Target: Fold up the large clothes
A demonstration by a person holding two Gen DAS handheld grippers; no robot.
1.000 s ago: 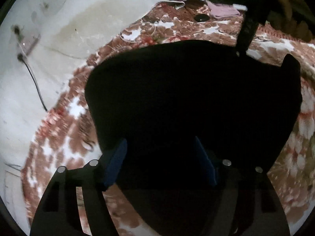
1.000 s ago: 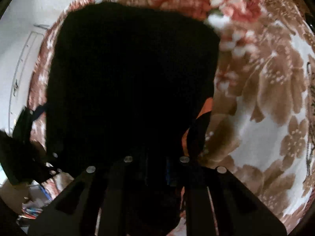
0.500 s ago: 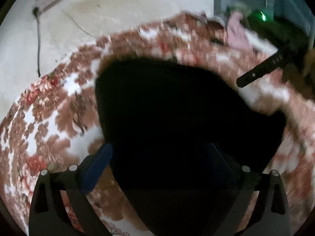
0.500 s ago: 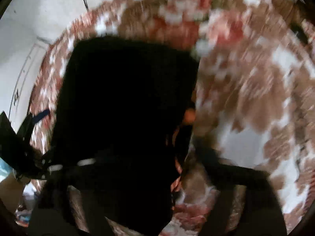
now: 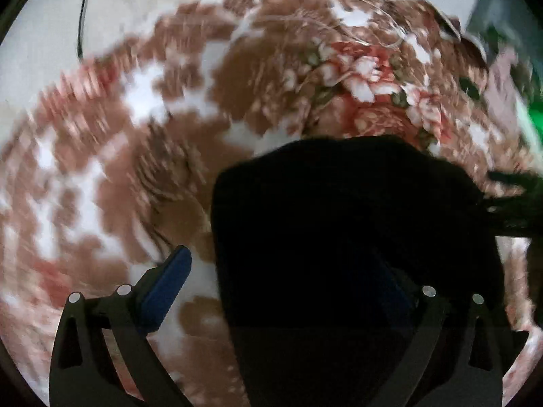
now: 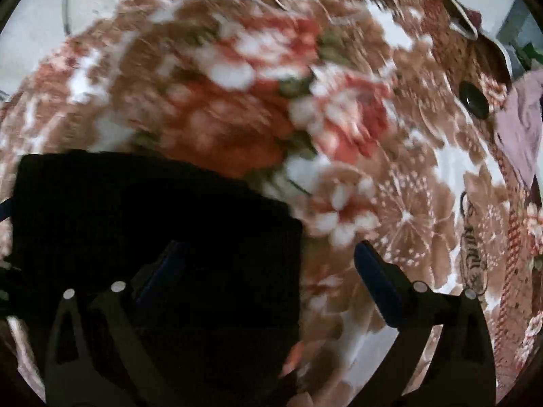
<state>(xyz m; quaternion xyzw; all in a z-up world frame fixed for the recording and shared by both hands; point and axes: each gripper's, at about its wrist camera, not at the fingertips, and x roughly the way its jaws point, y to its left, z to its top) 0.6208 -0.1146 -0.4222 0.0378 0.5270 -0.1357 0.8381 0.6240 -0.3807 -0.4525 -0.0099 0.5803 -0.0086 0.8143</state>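
Observation:
A black folded garment (image 5: 339, 224) lies flat on a floral blanket (image 5: 142, 183). In the left wrist view my left gripper (image 5: 281, 271) is open. Its blue left pad (image 5: 166, 288) hangs over bare blanket, and its right finger is a dark shape over the garment. The garment's left edge runs between the two. In the right wrist view the garment (image 6: 135, 210) fills the lower left. My right gripper (image 6: 268, 264) is open, straddling the garment's right edge, with the right finger (image 6: 376, 281) over the blanket. Neither gripper presses on the cloth.
The brown, red and white blanket (image 6: 407, 203) spreads far around the garment. A pale floor with a thin cable (image 5: 81, 17) lies beyond it. At the far right sit a dark round object (image 6: 473, 100) and a pink cloth (image 6: 522, 129).
Both grippers have opened; the right one was shut on the garment's edge. Both cameras have swung, so the garment now sits lower in each view and more blanket shows.

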